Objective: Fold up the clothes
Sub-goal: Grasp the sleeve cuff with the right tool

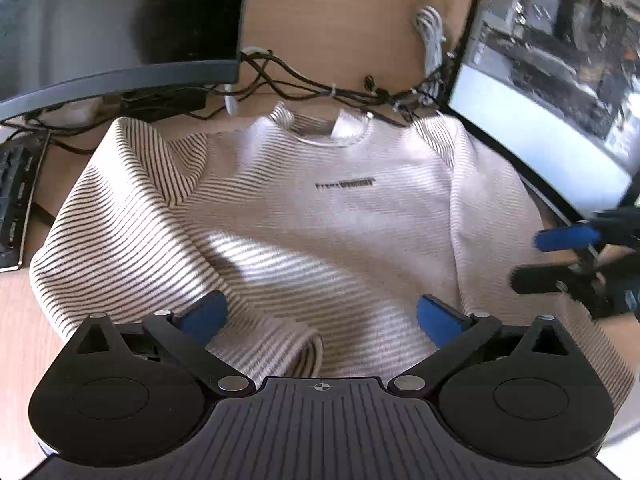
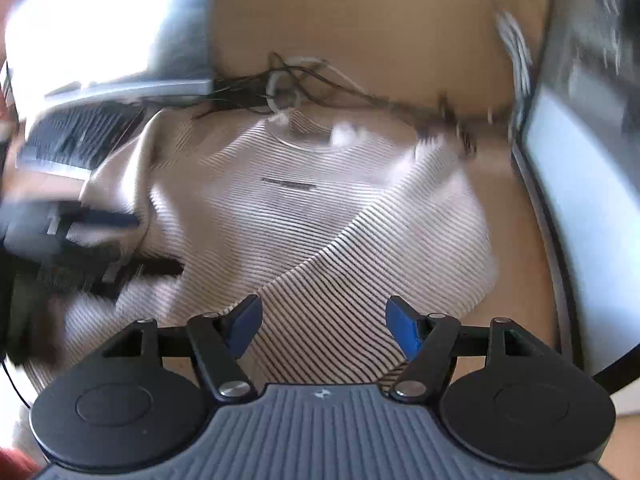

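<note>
The striped sweater (image 1: 320, 216) is spread front-up on the wooden worktop (image 1: 16, 320), collar toward the back edge where the cables (image 1: 304, 84) tangle between two monitors (image 1: 560, 92). One sleeve is folded in across the body on each side. The left gripper (image 1: 320, 316) hovers over the near hem with its jaws spread wide, cloth under them but nothing pinched. The right gripper (image 2: 322, 324) sits over the folded sleeve near the worktop's right side, jaws partly open, also holding nothing as far as the view shows. A keyboard (image 1: 16, 200) lies just beside the sweater at the left edge. The right wrist view is pretty blurry.
</note>
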Demonstrator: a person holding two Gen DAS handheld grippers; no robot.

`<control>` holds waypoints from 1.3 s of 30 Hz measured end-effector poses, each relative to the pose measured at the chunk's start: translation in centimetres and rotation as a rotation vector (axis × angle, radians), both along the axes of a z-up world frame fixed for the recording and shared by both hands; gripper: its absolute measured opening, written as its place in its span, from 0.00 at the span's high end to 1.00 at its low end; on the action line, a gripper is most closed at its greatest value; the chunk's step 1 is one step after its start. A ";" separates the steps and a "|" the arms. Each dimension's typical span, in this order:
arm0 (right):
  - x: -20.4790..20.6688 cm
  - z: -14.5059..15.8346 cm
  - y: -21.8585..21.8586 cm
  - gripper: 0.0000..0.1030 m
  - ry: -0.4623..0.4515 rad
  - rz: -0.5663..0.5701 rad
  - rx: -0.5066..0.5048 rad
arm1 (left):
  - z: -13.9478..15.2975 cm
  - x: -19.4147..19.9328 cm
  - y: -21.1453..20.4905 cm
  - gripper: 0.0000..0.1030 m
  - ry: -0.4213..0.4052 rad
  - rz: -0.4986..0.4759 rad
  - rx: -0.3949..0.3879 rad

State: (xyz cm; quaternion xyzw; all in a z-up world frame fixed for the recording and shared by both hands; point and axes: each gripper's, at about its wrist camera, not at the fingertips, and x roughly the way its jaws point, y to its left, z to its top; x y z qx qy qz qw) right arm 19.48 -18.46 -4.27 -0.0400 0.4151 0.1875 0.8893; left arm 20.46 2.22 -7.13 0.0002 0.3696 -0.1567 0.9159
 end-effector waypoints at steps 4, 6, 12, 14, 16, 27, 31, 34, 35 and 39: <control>-0.3 -1.4 -0.2 0.29 0.069 0.063 -0.006 | -0.1 -1.5 -0.1 0.00 0.009 -0.002 0.020; -1.1 -1.5 0.1 0.23 0.080 0.114 -0.036 | 0.1 -2.5 0.2 0.00 0.026 -0.003 0.007; -2.9 -1.2 -0.9 0.19 0.111 0.214 -0.075 | 0.8 -6.2 1.2 0.00 0.108 -0.049 -0.020; -3.1 -1.0 -1.5 0.19 0.116 0.227 -0.086 | 1.1 -6.3 1.2 0.00 0.144 -0.060 -0.024; -2.8 -0.7 -1.8 0.20 0.117 0.225 -0.098 | 1.5 -5.5 1.7 0.00 0.185 -0.059 -0.037; -5.2 1.5 -1.9 0.24 0.067 0.269 -0.190 | 4.5 -4.6 9.3 0.00 0.015 0.165 0.213; -6.8 2.5 -1.6 0.24 0.053 0.326 -0.200 | 6.1 -5.0 13.3 0.00 0.011 0.159 0.140; -7.8 2.0 -1.0 0.24 0.075 0.378 -0.222 | 6.3 -6.1 12.0 0.00 0.055 -0.020 0.055; -8.0 1.5 -0.7 0.28 0.079 0.374 -0.241 | 5.9 -6.4 11.2 0.00 0.064 -0.054 0.063; -7.2 0.3 0.3 0.81 0.048 0.306 -0.255 | 4.6 -6.4 8.5 0.00 0.107 -0.107 0.058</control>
